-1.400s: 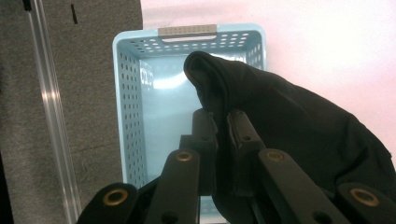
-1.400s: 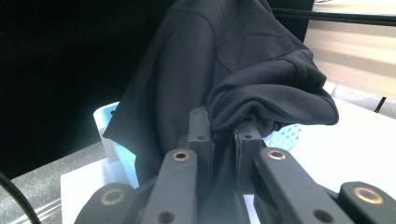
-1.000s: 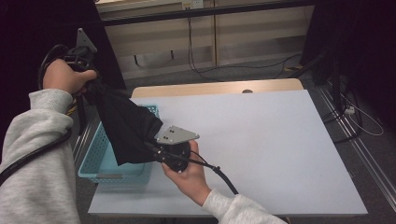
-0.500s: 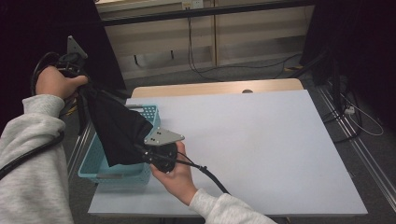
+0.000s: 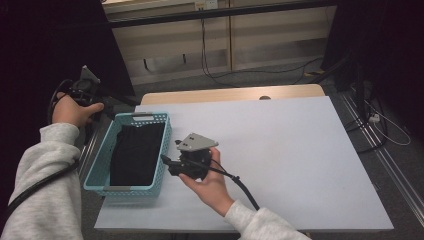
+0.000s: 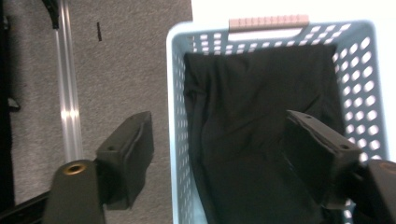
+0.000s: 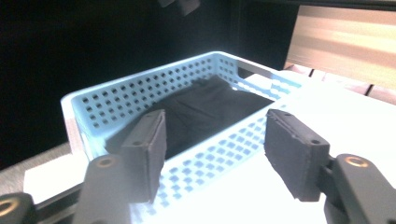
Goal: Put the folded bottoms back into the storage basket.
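Now the black cloth (image 5: pixel 136 152) lies inside the teal basket (image 5: pixel 101 186) at the tabletop's (image 5: pixel 300 165) left edge, flat-ish w/ some folds, none draped over the rim as far as the high view shows. Both tools have just been opening: left tool (image 6: pixel 219 154) hangs above the basket, jaws spread, nothing between them; right tool (image 7: pixel 212 149) sits low beside the basket's near wall, also released and empty. Judging by this, the step is letting go and clearing out. To do it well: keep jaws wide while pulling away so no pad snags fabric, lift left tool straight up, draw right tool back along the tabletop w/o bumping the basket. Check corners stay tucked in.
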`<state>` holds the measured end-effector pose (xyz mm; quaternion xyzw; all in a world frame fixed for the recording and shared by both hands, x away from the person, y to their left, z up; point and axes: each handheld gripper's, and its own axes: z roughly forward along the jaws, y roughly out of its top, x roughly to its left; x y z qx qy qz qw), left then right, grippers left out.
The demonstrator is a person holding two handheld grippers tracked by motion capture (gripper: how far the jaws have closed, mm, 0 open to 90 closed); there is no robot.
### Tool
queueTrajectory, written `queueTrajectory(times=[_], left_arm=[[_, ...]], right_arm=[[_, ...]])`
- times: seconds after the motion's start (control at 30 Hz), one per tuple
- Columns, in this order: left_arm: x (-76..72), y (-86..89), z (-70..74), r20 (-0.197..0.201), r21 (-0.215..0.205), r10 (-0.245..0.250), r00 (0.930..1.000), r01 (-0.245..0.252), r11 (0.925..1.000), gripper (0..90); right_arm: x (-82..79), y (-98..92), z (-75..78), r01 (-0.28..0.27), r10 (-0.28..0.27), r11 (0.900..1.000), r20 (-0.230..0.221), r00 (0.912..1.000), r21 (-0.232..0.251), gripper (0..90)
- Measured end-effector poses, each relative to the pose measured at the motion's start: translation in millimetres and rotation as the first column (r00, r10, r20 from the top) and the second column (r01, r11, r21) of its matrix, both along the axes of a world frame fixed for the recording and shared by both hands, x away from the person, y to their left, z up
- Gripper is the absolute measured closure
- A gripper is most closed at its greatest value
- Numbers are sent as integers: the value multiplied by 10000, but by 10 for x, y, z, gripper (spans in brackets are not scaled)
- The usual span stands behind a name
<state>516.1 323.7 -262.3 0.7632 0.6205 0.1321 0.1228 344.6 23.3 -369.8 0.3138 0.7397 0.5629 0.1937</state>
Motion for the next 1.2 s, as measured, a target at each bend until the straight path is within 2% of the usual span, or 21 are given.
queueTrajectory(times=[0.07,0.13,0.27,0.4,0.53,0.63,0.77,0.97,1.2], left_arm=[[-19,-34,-54,20,-97,-112,9999,112,9999,229],[-30,-67,-90,32,-161,-300,9995,301,9994,217],[-55,-105,-158,137,-264,-334,9993,338,9991,193],[-104,-131,-233,280,-472,-513,9983,526,9975,181],[-144,-137,-328,245,-593,-673,9974,687,9959,167],[-171,-150,-408,414,-747,-771,9962,800,9940,160],[-204,-203,-496,430,-847,-976,9943,1009,9913,158],[-251,-294,-533,744,-1066,-1250,9894,1325,9854,154],[-300,-382,-575,825,-999,-1516,9850,1595,9821,151]], right_arm=[[5,-134,-3,0,-1,9997,-61,10000,-239,333],[15,-240,-32,-41,37,9998,-215,9998,-184,324],[34,-404,-105,113,-123,9990,-220,9997,-438,298],[34,-545,-144,82,-95,9987,-254,9996,-507,273],[19,-655,-160,-63,45,9975,-252,9997,-703,244],[8,-740,-179,-115,97,9975,-252,9996,-698,235],[-4,-872,-225,-1,-24,9975,-355,9994,-700,233],[-21,-1061,-298,212,-251,9971,-532,9983,-733,229],[-71,-1293,-373,502,-548,9968,-748,9957,-622,228]])
